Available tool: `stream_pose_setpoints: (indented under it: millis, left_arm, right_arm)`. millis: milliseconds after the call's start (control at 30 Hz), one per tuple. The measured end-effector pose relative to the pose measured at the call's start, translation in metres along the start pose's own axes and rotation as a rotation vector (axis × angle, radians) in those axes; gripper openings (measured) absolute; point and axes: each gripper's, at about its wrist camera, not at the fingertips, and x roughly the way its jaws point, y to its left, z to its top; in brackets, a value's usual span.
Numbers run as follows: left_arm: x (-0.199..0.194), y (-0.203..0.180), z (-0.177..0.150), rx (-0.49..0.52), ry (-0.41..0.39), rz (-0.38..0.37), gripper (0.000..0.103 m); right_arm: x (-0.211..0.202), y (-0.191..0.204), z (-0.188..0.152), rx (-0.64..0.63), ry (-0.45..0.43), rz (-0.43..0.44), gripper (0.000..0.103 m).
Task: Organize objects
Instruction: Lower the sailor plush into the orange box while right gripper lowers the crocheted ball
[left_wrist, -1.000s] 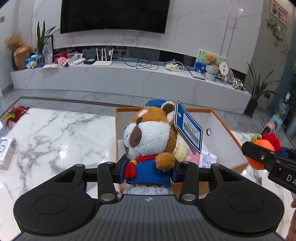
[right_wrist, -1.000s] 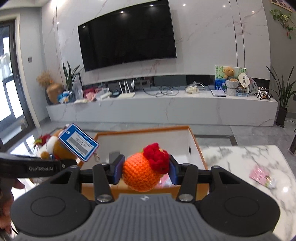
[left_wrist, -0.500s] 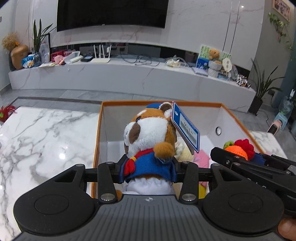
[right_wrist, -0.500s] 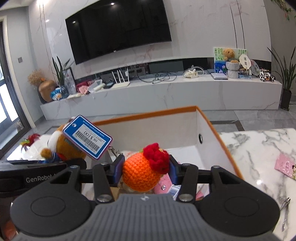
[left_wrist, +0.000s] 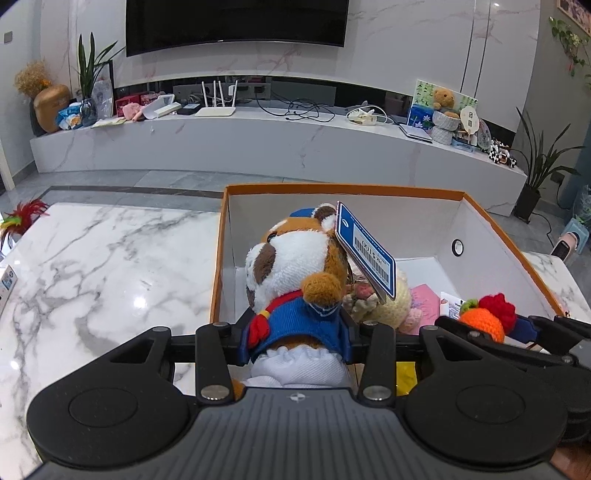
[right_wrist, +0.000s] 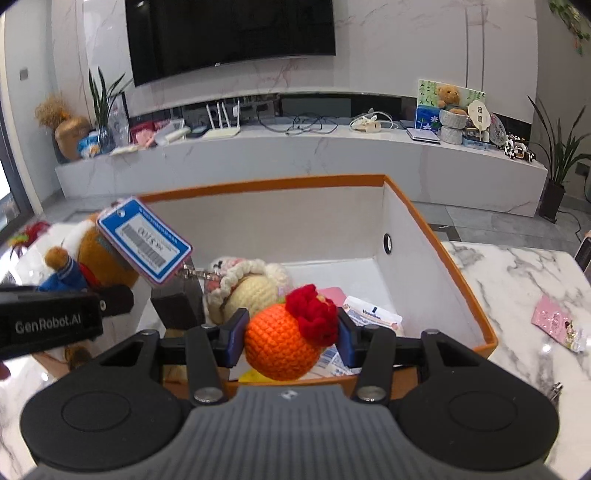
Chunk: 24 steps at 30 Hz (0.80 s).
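My left gripper (left_wrist: 295, 332) is shut on a brown-and-white plush dog (left_wrist: 299, 266) in a blue jacket with a blue barcode tag (left_wrist: 365, 251). It holds the dog over the near left part of the orange-rimmed white box (left_wrist: 480, 218). My right gripper (right_wrist: 288, 336) is shut on an orange crochet ball (right_wrist: 280, 343) with a red top, over the box's near edge (right_wrist: 402, 192). The plush dog (right_wrist: 92, 258) and tag (right_wrist: 144, 240) show at left in the right wrist view. The ball (left_wrist: 484, 321) shows at right in the left wrist view.
Inside the box lie a cream crochet toy (right_wrist: 251, 284), a pink item (left_wrist: 424, 295) and paper cards (right_wrist: 373, 317). The box stands on a marble table (left_wrist: 103, 266). A pink packet (right_wrist: 557, 325) lies on the table right of the box. A feather toy (left_wrist: 22, 218) lies far left.
Both grippers have moved forward over the box with their toys still held. The box now fills more of both views.
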Motion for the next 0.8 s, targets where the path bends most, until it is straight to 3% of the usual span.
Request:
stream_pose_setpoints:
  millis: [200, 567, 800]
  left_arm:
    - [0.000, 0.001, 0.000, 0.010, 0.007, 0.005, 0.048]
    - [-0.005, -0.002, 0.000, 0.024, 0.017, -0.012, 0.048]
    - [0.007, -0.019, -0.003, 0.043, 0.015, -0.061, 0.048]
  right_arm:
    - [-0.011, 0.005, 0.001, -0.014, 0.056, 0.006, 0.050]
    - [-0.030, -0.005, -0.011, 0.045, 0.145, 0.165, 0.050]
    - [-0.018, -0.017, -0.003, 0.061, 0.038, 0.033, 0.050]
